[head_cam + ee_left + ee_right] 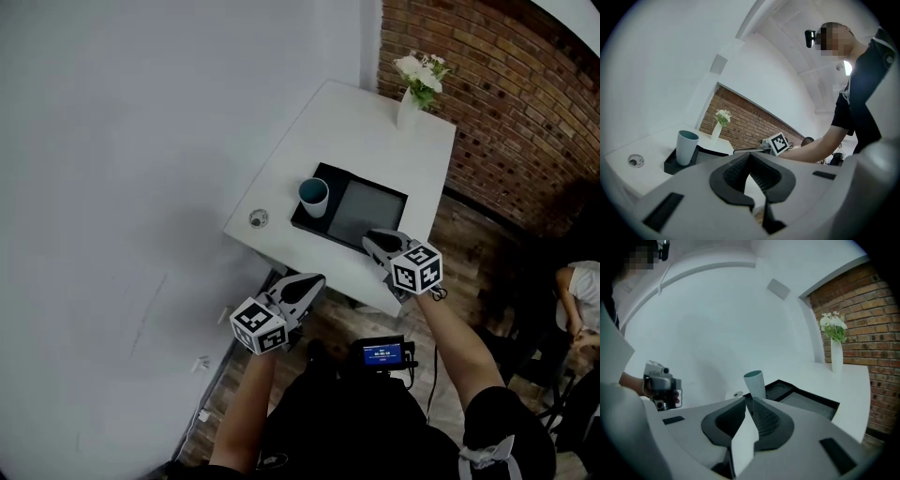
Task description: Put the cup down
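Jaws first: left gripper point(750, 162) has its pads drawn together to a point with nothing between them, and right gripper point(749, 402) is the same, tips all but touching and nothing caught there, so I'm not holding anything with either one. Cup point(314, 197) stands upright at the left end of the black tray point(395, 198), teal inside, open mouth up, and apart from both grippers. The tray lies on the white table point(347, 122) near its front edge; I can't tell exactly which recess of the tray the cup is in, only that it is the left end, beside the flat dark panel. In the head view my right gripper hangs over the table's near edge just by the tray's front right corner, well clear of the cup. My left gripper is off the table altogether, lower down over the floor. A vase of flowers point(411, 105) is at the far corner and a small round thing point(258, 218) lies left of the tray, both untouched. My call: the cup is set down and released, looks stable, so the task reads as done with nothing left to do on the cup.
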